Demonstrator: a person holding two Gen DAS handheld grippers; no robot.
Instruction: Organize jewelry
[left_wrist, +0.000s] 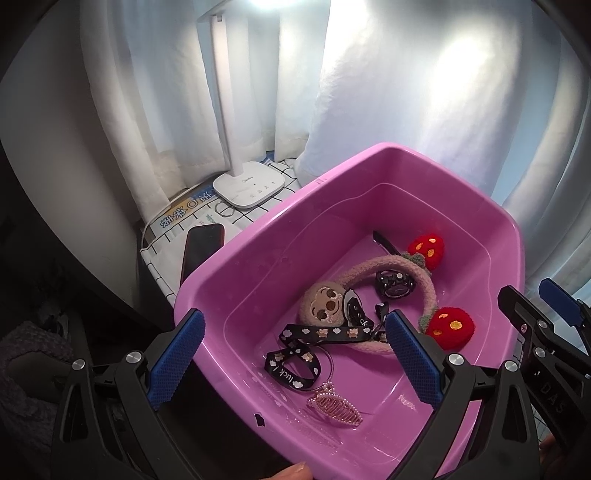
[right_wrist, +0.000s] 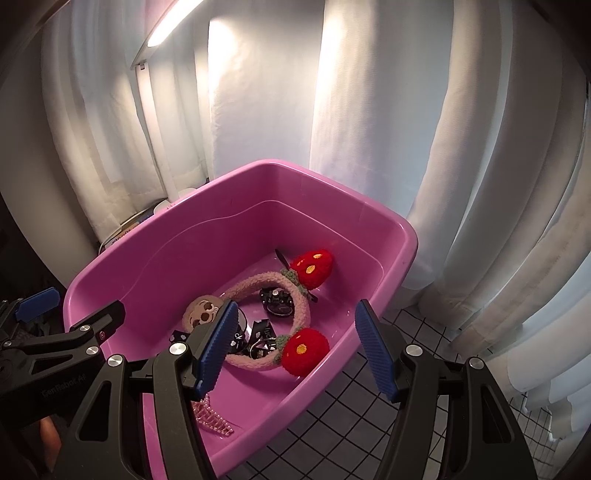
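Your left gripper (left_wrist: 295, 362) has its jaws spread wide with nothing between the pads. It straddles the near-left rim of the pink tub (left_wrist: 369, 158), one finger outside the wall, one inside over the floor. Your right gripper (right_wrist: 299, 350) is likewise wide apart and empty, left finger over the tub, right finger outside over the checked cloth (right_wrist: 369, 406).

All the pieces appear to be in the tub already:
- pearl hair claw (left_wrist: 334, 406) at the near wall
- black printed lanyard (left_wrist: 295, 354) next
- plush monkey charm (left_wrist: 325, 302)
- fuzzy headband (left_wrist: 391, 280) with strawberry pompoms (left_wrist: 452, 325), black watch (left_wrist: 395, 286) inside its loop

Key relation: the claw sits almost straight below the left gripper's gap, long axis running roughly left-right across its view. From the right it's half hidden behind the finger. So the left is better placed for it; the right is nearer the headband.

Phone (left_wrist: 201, 251) and desk lamp (left_wrist: 249, 184) sit outside, beyond the tub.
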